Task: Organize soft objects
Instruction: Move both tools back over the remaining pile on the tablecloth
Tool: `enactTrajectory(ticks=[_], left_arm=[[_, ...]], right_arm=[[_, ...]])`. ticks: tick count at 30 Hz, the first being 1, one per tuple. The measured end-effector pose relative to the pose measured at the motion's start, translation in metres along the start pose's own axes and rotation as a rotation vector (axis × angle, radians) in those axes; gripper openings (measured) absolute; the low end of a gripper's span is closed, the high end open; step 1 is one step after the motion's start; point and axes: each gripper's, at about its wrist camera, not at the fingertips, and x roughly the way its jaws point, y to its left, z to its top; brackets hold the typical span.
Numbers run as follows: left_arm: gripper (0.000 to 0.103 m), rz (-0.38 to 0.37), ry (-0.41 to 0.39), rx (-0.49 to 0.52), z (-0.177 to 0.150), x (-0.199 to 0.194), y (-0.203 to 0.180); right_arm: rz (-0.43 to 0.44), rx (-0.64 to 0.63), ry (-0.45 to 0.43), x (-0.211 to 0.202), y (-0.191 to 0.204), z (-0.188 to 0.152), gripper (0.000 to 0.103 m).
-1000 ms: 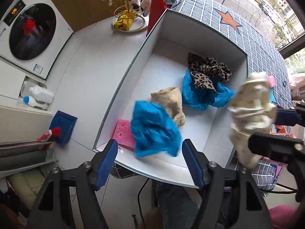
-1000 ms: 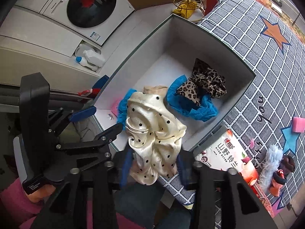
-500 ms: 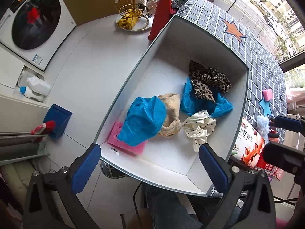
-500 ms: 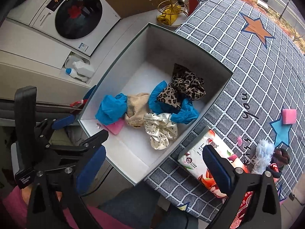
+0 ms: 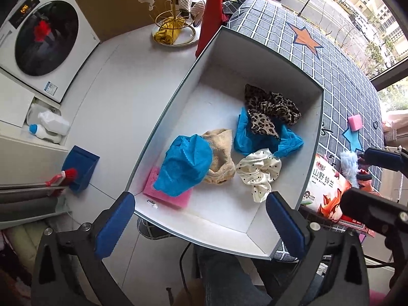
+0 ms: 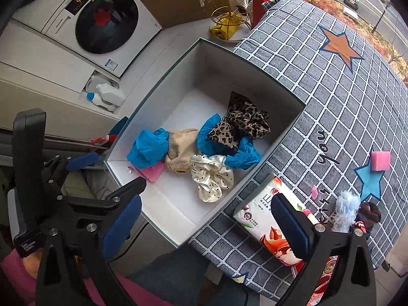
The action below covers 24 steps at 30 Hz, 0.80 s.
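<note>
A white open box [image 5: 255, 227] [image 6: 285, 130] holds soft things: a cream polka-dot scrunchie [image 5: 258, 172] [image 6: 211, 177], a blue cloth [image 5: 183, 164] [image 6: 148, 148] over a pink sponge [image 5: 168, 195] [image 6: 153, 172], a beige cloth [image 5: 220, 163] [image 6: 181, 148], and a leopard scrunchie [image 5: 267, 113] [image 6: 242, 125] on another blue cloth [image 5: 257, 140] [image 6: 241, 154]. My left gripper [image 5: 199, 220] is open and empty above the box's near edge. My right gripper [image 6: 206, 225] is open and empty above the box's near corner.
On the checked tablecloth [image 6: 331, 97] lie a tissue pack [image 6: 270, 225] [image 5: 326, 191], a pink sponge [image 6: 380, 160] [image 5: 355, 123], and a fluffy blue and a brown item [image 6: 354, 211]. A washing machine [image 6: 102, 23], a gold rack [image 5: 173, 23] and a red chair [image 5: 214, 7] stand behind.
The right gripper let go of the polka-dot scrunchie, which now lies in the box. The blue cloth dropped from the left gripper onto the pink sponge. Both grippers opened wide and drew back.
</note>
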Motion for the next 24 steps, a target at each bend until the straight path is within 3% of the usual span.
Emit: enactTrajectory(ticks=[8,15,24], left_arm=[[0.103,0.019,0.017,0.027,-0.002,-0.003,-0.008],[0.103,-0.008,0.034,0.065,0.002,-0.006,-0.024],[0.103,-0.059,0.024,0.251,0.029,-0.017,-0.100]], right_arm=[[0.035,0.029,-0.025,-0.007,-0.007,-0.006,0.102],[0.074,0.078,-0.052,-0.018,-0.020,-0.015,0.102],[0.123,0.264,-0.096,-0.067,-0.092,-0.051,0.102]])
